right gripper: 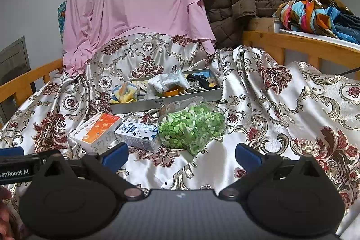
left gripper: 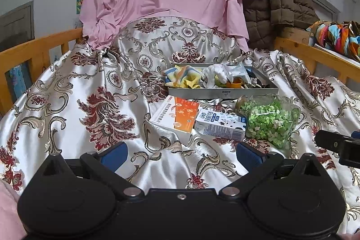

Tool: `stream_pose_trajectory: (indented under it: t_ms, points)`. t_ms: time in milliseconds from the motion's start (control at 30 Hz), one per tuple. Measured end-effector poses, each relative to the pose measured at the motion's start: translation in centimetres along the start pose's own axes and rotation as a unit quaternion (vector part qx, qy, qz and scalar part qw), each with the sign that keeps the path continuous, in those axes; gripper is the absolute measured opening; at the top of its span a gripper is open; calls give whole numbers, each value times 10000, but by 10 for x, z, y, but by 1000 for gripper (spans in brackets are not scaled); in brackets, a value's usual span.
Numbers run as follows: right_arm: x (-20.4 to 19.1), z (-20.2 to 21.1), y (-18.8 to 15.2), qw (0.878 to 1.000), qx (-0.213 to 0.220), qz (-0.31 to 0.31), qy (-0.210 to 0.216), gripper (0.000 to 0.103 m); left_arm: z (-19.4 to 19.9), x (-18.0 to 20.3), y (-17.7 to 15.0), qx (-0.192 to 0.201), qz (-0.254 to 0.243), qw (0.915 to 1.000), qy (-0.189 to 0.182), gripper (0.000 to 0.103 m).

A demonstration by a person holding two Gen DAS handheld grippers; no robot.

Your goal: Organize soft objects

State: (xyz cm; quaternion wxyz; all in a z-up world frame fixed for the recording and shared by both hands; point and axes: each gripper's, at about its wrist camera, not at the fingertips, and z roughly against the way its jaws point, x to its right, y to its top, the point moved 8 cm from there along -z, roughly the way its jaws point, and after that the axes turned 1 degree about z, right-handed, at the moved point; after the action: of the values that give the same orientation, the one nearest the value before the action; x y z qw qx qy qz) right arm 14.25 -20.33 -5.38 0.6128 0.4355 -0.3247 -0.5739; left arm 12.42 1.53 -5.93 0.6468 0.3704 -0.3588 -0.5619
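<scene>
While both grippers hover low over the bed, we hold the left gripper (left gripper: 181, 155) with its jaws spread wide and nothing between them, only the shiny silver bedspread with dark red floral pattern (left gripper: 67, 105) under the gap. The right gripper (right gripper: 181, 155) is the same, its jaws wide apart and empty.

Ahead of the left jaws and slightly to their right lies a white and orange cardboard box (left gripper: 176, 115), with a small blue and white milk carton (left gripper: 219, 125) touching its right side. Further right, a clear plastic bag of small green paper stars (left gripper: 268, 119) rests on its side against the carton. From the right wrist view that bag (right gripper: 191, 124) sits straight ahead, just beyond the gap between the jaws.

Beyond these three things stands a long grey metal tray (left gripper: 225, 91), where the soft objects lie: a yellow, blue and orange striped cloth (left gripper: 182, 78) at its left end, a white crumpled cloth (left gripper: 214, 74) in the middle, and dark items at the right end that we cannot make out.
</scene>
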Motion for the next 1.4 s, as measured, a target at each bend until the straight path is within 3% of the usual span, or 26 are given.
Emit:
stream_pose_trajectory:
  t_ms: [1400]
  points:
    - [0, 3, -3, 10000, 29, 68, -52, 103, 0, -3, 1, 8, 32, 9999, 96, 102]
